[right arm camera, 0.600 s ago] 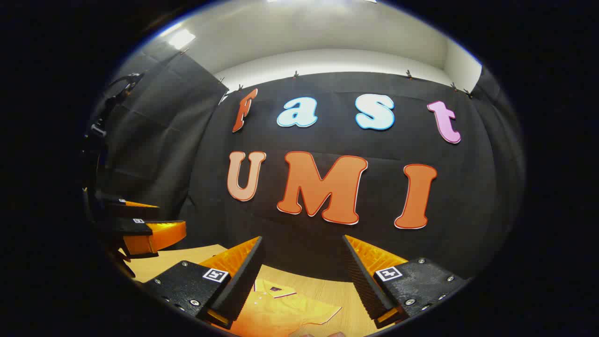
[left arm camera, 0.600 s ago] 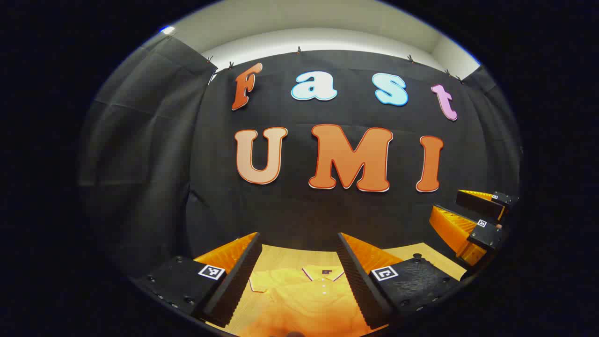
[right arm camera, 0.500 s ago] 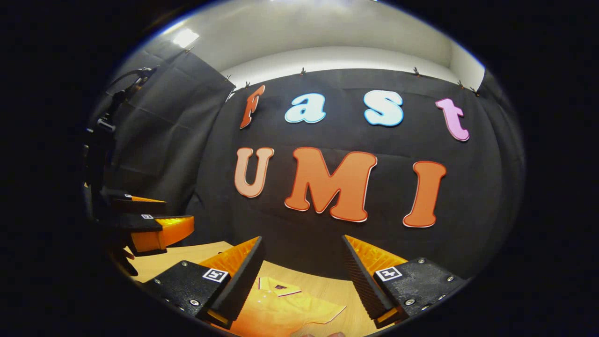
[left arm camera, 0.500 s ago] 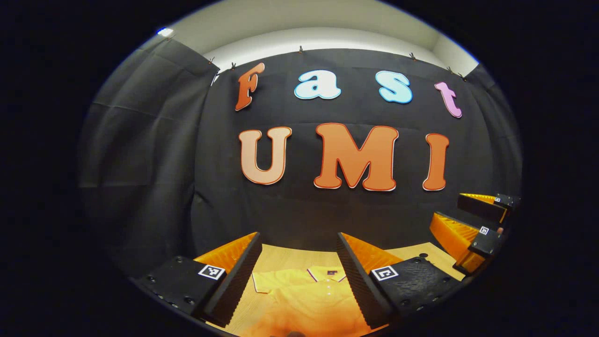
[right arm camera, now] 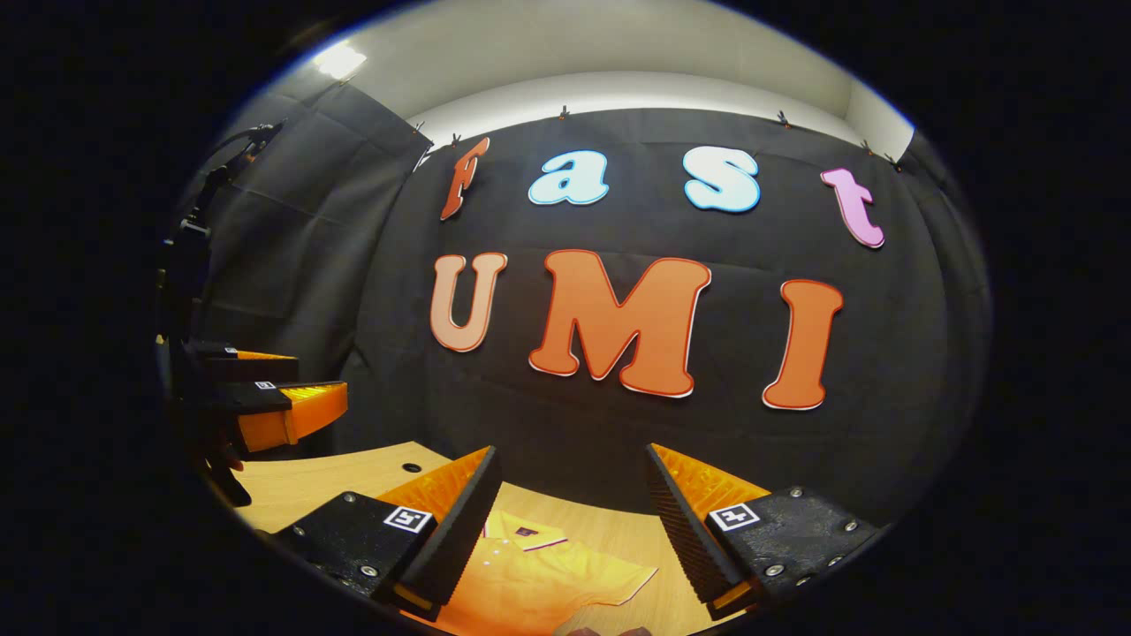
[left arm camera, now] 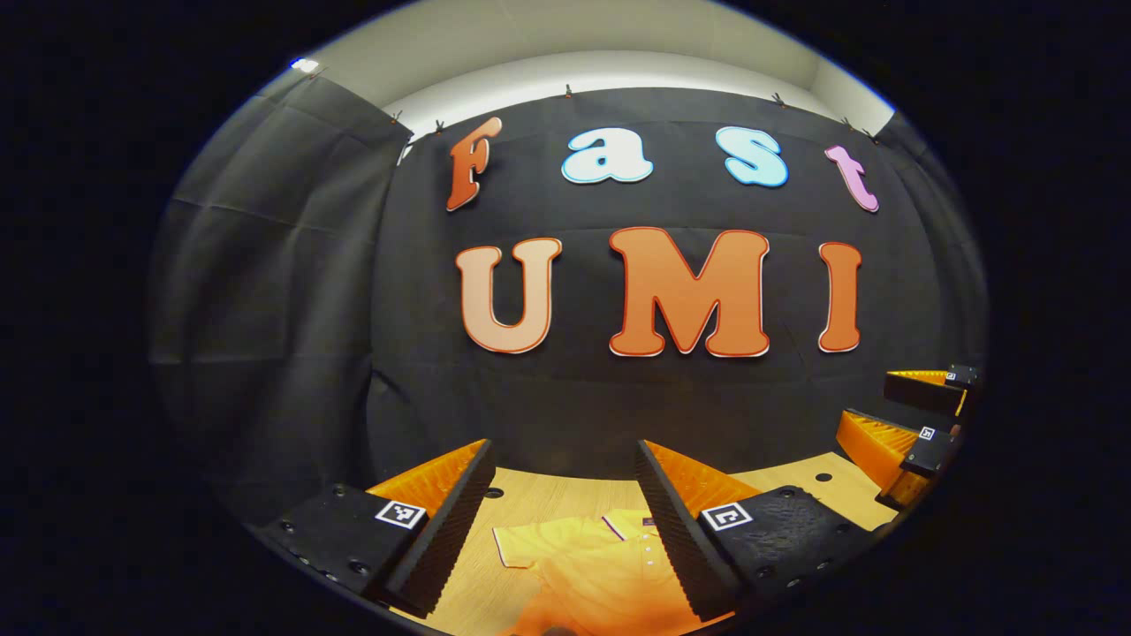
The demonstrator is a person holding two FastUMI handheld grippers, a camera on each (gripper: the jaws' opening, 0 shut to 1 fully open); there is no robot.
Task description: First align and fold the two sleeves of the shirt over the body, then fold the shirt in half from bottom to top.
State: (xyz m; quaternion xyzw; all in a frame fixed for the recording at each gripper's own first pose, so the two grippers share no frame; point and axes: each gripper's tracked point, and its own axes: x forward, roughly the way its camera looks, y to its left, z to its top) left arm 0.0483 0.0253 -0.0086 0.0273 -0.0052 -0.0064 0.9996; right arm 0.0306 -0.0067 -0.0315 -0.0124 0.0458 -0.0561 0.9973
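A yellow polo shirt point(left arm camera: 592, 570) lies flat on the wooden table point(left arm camera: 539, 495), collar toward the back wall. In the left gripper view my left gripper point(left arm camera: 565, 521) hangs open above the shirt's left shoulder and sleeve, nothing between its fingers. The right gripper point(left arm camera: 910, 424) appears at the far right edge, also open. In the right gripper view the shirt point(right arm camera: 539, 579) shows its collar and right sleeve, and my right gripper point(right arm camera: 570, 521) is open above them. The left gripper point(right arm camera: 265, 402) floats at the left edge over the table.
The wooden table point(right arm camera: 353, 477) runs up to the black cloth wall close behind the shirt. Small dark holes point(left arm camera: 493, 493) dot the tabletop near the back. A dark stand point(right arm camera: 203, 203) rises at the left of the right gripper view.
Both views have tipped down and shifted slightly, so more table and shirt show. The shirt sits further right in the left gripper view. Both grippers stay open.
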